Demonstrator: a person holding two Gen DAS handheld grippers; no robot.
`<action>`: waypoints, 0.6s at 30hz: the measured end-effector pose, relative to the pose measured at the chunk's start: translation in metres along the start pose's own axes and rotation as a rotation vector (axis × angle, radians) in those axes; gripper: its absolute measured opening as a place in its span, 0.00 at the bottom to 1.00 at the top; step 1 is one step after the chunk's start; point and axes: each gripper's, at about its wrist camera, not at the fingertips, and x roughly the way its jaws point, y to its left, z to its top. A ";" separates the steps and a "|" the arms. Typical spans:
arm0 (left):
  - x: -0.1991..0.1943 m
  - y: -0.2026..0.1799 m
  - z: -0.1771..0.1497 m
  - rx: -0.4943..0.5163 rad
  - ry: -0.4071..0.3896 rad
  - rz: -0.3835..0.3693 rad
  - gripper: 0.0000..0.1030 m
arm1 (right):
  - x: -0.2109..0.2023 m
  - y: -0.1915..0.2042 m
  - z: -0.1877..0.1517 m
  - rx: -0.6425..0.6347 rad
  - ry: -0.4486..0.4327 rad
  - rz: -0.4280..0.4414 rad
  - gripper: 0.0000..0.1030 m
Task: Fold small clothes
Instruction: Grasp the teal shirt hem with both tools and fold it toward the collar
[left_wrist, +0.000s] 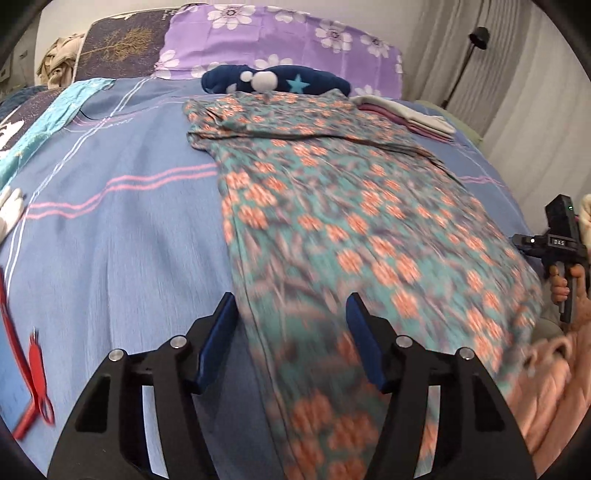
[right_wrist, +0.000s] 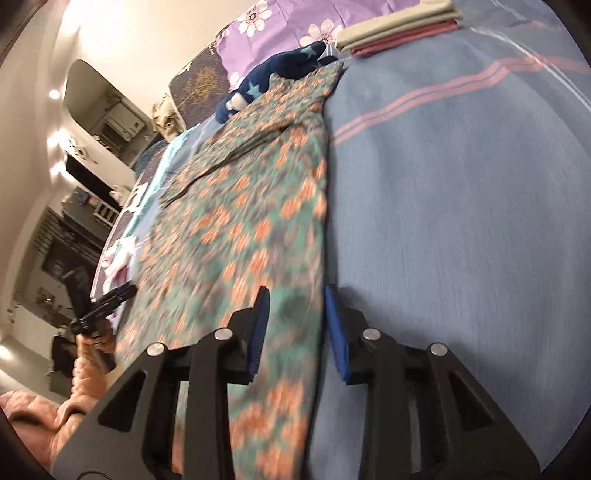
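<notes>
A teal garment with orange flowers lies spread lengthwise on the blue striped bedsheet (left_wrist: 110, 229), seen in the left wrist view (left_wrist: 351, 206) and the right wrist view (right_wrist: 240, 229). My left gripper (left_wrist: 291, 297) hovers over the garment's near left edge, jaws wide apart, with that edge below the gap. My right gripper (right_wrist: 296, 290) stands at the near right edge, blue pads narrower but still apart, the cloth's border lying flat between them. Each gripper also shows in the other's view, held by a hand: right gripper (left_wrist: 554, 243), left gripper (right_wrist: 110, 299).
A folded stack of pale and pink clothes (left_wrist: 406, 114) lies at the far right of the bed. A navy star-patterned item (left_wrist: 280, 79) and a purple flowered pillow (left_wrist: 280, 33) sit beyond the garment. A red tool (left_wrist: 33, 369) and a white cloth (left_wrist: 11, 210) lie left.
</notes>
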 end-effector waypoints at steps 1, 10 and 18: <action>-0.005 -0.001 -0.005 -0.001 0.004 -0.019 0.61 | -0.007 -0.001 -0.009 0.014 0.014 0.027 0.30; -0.025 -0.018 -0.033 0.051 0.018 -0.098 0.61 | -0.011 0.004 -0.031 0.035 0.077 0.184 0.36; -0.038 -0.004 -0.040 -0.048 -0.004 -0.064 0.41 | -0.015 0.000 -0.034 0.054 0.050 0.163 0.13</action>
